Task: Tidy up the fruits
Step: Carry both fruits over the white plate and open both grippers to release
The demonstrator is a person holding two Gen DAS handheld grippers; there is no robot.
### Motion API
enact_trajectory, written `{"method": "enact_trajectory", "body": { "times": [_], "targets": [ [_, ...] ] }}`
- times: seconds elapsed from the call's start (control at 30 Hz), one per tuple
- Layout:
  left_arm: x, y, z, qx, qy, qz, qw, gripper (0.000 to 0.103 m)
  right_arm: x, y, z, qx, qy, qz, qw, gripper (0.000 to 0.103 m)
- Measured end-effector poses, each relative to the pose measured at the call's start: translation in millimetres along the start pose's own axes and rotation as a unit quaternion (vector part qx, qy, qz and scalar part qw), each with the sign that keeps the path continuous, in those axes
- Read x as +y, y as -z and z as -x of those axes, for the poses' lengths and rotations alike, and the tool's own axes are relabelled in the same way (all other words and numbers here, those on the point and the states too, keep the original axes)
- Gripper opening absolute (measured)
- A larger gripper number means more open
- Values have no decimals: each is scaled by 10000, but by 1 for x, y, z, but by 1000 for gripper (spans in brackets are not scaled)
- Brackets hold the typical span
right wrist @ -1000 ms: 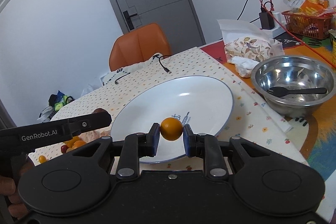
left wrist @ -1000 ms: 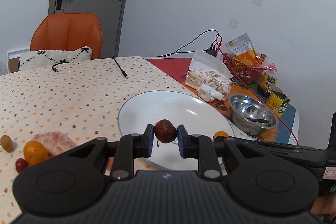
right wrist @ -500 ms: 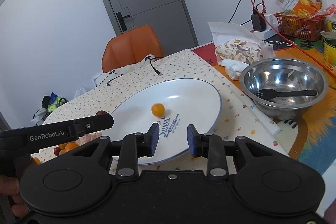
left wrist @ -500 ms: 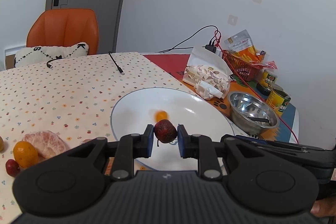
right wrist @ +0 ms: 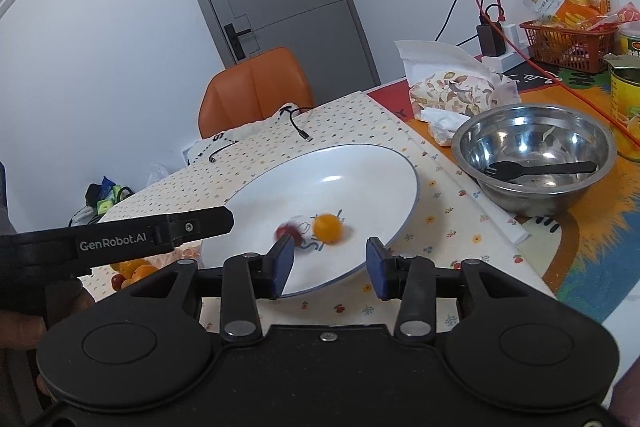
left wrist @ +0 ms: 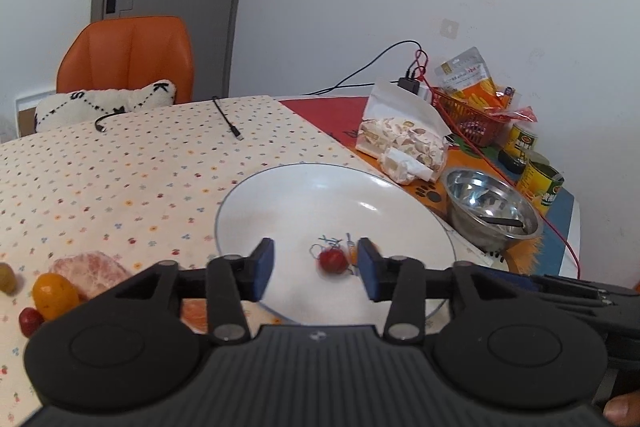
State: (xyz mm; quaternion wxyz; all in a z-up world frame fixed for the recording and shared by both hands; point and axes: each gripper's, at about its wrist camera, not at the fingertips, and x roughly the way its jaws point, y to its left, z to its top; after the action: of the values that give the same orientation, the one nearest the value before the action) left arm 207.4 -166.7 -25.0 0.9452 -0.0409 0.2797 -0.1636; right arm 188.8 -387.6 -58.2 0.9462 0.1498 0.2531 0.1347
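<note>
Fruits are going onto the white plate [right wrist: 384, 163]: a small red fruit [left wrist: 333, 260] and a small orange fruit [right wrist: 327, 227] sit side by side near its middle, both a bit blurred, so maybe rolling. The left gripper [left wrist: 316, 264] and right gripper [right wrist: 330, 263] hang over the near rim, jaws spread wide with nothing between them. For the next grab I'd drop fruit low so it won't run off the edge. Leftovers wait on the dotted tablecloth [left wrist: 120, 179]: a kumquat [left wrist: 54, 295], a cherry tomato [left wrist: 30, 321], peeled citrus [left wrist: 94, 267]. Farther off, the steel bowl [right wrist: 536, 155].
</note>
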Motion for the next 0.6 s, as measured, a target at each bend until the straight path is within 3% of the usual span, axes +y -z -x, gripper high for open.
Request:
{"method": "enact_trajectory", "body": {
  "times": [0.27, 0.6],
  "targets": [
    [21, 3, 20, -116, -335, 44, 9994, 71, 9, 6, -2, 34, -143, 14, 9999, 47],
    [48, 11, 42, -130, -654, 146, 9977, 74, 24, 11, -7, 102, -354, 85, 9993, 52]
  ]
}}
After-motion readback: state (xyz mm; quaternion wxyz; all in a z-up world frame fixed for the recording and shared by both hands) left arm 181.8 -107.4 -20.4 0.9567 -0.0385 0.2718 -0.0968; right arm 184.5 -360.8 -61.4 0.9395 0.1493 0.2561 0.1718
